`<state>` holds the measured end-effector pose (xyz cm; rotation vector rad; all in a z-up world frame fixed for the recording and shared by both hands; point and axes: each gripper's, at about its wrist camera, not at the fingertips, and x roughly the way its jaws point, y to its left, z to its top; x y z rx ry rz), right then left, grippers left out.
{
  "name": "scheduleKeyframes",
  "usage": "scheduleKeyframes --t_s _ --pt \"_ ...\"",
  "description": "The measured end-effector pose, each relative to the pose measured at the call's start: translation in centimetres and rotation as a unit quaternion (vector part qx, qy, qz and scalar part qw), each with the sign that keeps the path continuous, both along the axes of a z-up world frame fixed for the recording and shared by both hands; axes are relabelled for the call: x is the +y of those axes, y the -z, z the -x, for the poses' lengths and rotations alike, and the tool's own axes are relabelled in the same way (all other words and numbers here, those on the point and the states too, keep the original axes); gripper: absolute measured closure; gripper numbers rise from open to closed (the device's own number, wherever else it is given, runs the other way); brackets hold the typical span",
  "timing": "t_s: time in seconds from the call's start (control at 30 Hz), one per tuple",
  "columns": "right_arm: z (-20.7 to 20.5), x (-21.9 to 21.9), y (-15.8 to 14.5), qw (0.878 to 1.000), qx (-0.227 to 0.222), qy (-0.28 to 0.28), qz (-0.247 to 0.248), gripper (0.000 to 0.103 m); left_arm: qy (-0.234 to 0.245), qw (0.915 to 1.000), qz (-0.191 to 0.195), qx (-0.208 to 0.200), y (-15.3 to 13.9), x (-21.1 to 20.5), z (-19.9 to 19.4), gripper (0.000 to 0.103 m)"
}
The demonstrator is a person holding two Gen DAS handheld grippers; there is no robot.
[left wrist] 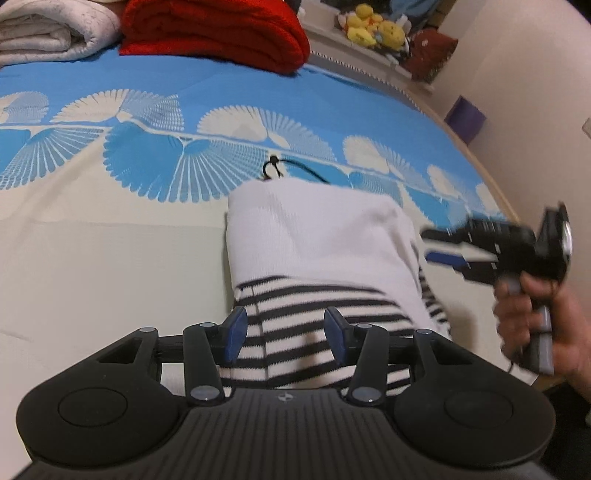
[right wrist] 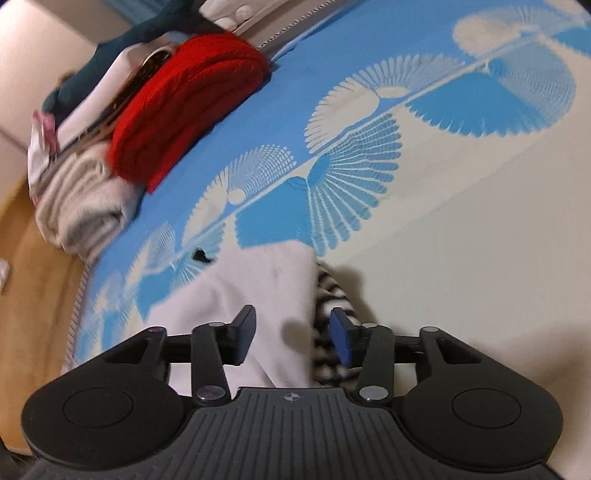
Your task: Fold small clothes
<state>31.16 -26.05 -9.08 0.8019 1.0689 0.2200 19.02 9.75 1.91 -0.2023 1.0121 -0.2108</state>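
A small garment (left wrist: 317, 236), white with a black-and-white striped section (left wrist: 295, 325), lies folded on the bed; a black cord (left wrist: 275, 168) pokes out at its far edge. My left gripper (left wrist: 285, 332) hovers open over the striped part, its blue pads apart and not pressing the cloth. My right gripper (left wrist: 430, 245), held by a hand (left wrist: 543, 325), is open just off the garment's right edge. In the right wrist view, the right gripper (right wrist: 293, 336) stands open above the white cloth (right wrist: 258, 295), and the striped fabric (right wrist: 330, 295) bunches by its right finger.
The bedsheet (left wrist: 92, 258) is cream with blue fan patterns. A folded red blanket (left wrist: 218, 33) and a white folded cloth (left wrist: 48, 33) sit at the far edge, also seen as a pile (right wrist: 184, 107). Yellow plush toys (left wrist: 373, 27) rest on a ledge beyond.
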Motion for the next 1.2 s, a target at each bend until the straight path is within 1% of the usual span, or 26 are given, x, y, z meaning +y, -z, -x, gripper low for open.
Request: scheduleKeyframes --t_s 0.1,0.13,0.17,0.2,0.23,0.3,0.33,0.37,0.4,0.43,0.47,0.5,0.53,0.6,0.67,0.73,0.8,0.83,0.87,0.93,0.97,1.03,1.1,1.13,1.17,1.2 --pt "-1.6 0.5 1.9 0.999 0.023 0.016 -0.021 0.056 -0.005 0.9998 -0.006 0.017 0.8 0.1 -0.2 0.051" --pt "-2.0 0.7 2.5 0.999 0.028 0.023 -0.025 0.063 -0.009 0.9997 -0.003 0.024 1.1 0.2 -0.3 0.051" --pt "-2.5 0.7 2.9 0.999 0.027 0.032 -0.035 0.095 -0.012 0.9994 0.001 0.032 1.5 0.4 -0.5 0.051" --pt "-3.0 0.8 2.9 0.998 0.019 0.036 -0.044 0.099 -0.015 0.9990 0.004 0.043 1.9 0.5 -0.7 0.051" --pt "-3.3 0.6 2.1 0.998 -0.005 0.048 -0.046 0.099 -0.016 0.9983 0.006 0.056 2.4 0.5 -0.9 0.051" --pt "-3.8 -0.3 -0.3 0.990 -0.081 0.068 -0.091 0.100 -0.004 0.9974 0.007 0.071 3.1 0.0 -1.3 0.050" --pt "-4.0 -0.5 -1.3 0.987 -0.112 0.064 -0.099 0.100 0.008 0.9971 0.006 0.076 3.5 -0.4 -1.4 0.050" --pt "-4.6 -0.4 -1.7 0.989 -0.116 0.052 -0.076 0.100 0.021 0.9967 0.000 0.079 3.7 -0.9 -1.5 0.050" --pt "-5.0 -0.1 -1.3 0.993 -0.098 0.046 -0.040 0.100 0.036 0.9960 -0.015 0.081 4.1 -1.5 -1.4 0.047" --pt "-5.5 0.4 0.0 0.998 -0.056 0.038 0.016 0.100 0.047 0.9948 -0.032 0.084 4.5 -2.1 -1.3 0.044" --pt "-5.7 0.9 1.3 0.998 -0.017 0.030 0.051 0.099 0.058 0.9933 -0.045 0.089 4.8 -2.4 -1.3 0.043" --pt "-5.8 1.2 2.2 0.998 0.009 0.026 0.065 0.099 0.068 0.9914 -0.056 0.097 5.2 -2.7 -1.2 0.042" --pt "-5.7 1.5 2.7 0.997 0.021 0.026 0.067 0.098 0.077 0.9893 -0.067 0.104 5.5 -2.9 -1.0 0.040" --pt "-5.2 1.6 2.0 0.998 0.003 0.028 0.061 0.091 0.078 0.9882 -0.079 0.106 5.5 -2.6 -0.8 0.036" --pt "-4.0 1.1 0.3 0.998 -0.018 0.036 0.044 0.084 0.066 0.9911 -0.062 0.098 4.9 -1.7 -0.6 0.036" --pt "-2.6 0.2 -0.7 0.999 -0.021 0.027 0.019 0.080 0.050 0.9943 -0.042 0.084 4.1 -0.7 -0.3 0.037" --pt "-0.9 0.2 -1.3 1.000 -0.009 -0.009 0.007 0.080 0.034 0.9963 -0.026 0.075 3.4 0.2 -0.1 0.037" --pt "0.0 0.6 -1.5 0.999 -0.002 -0.038 0.008 0.077 0.023 0.9969 -0.016 0.073 3.2 0.7 0.0 0.037" --pt "0.9 1.0 -1.6 0.998 0.006 -0.065 0.012 0.068 0.012 0.9973 -0.006 0.072 3.0 1.2 0.0 0.037" --pt "2.4 1.9 -1.5 0.993 0.017 -0.111 0.033 0.058 -0.003 0.9974 0.011 0.071 2.6 1.6 0.1 0.037" --pt "3.0 2.5 -1.5 0.989 0.017 -0.131 0.058 0.056 -0.007 0.9973 0.019 0.070 2.6 1.6 0.1 0.037" --pt "3.8 3.0 -1.1 0.985 0.024 -0.142 0.100 0.056 -0.009 0.9971 0.030 0.069 2.5 1.3 0.2 0.037" --pt "4.1 2.6 -0.3 0.985 0.045 -0.125 0.107 0.056 -0.012 0.9971 0.034 0.066 2.4 0.8 0.2 0.037" --pt "4.4 2.2 0.0 0.987 0.051 -0.118 0.093 0.061 -0.015 0.9971 0.036 0.066 2.4 0.5 0.2 0.037" --pt "4.6 2.1 0.1 0.989 0.047 -0.118 0.072 0.089 -0.017 0.9970 0.038 0.066 2.5 0.3 0.1 0.037" --pt "4.7 2.0 -0.1 0.991 0.038 -0.123 0.048 0.103 -0.019 0.9968 0.039 0.067 2.6 0.2 0.0 0.037"
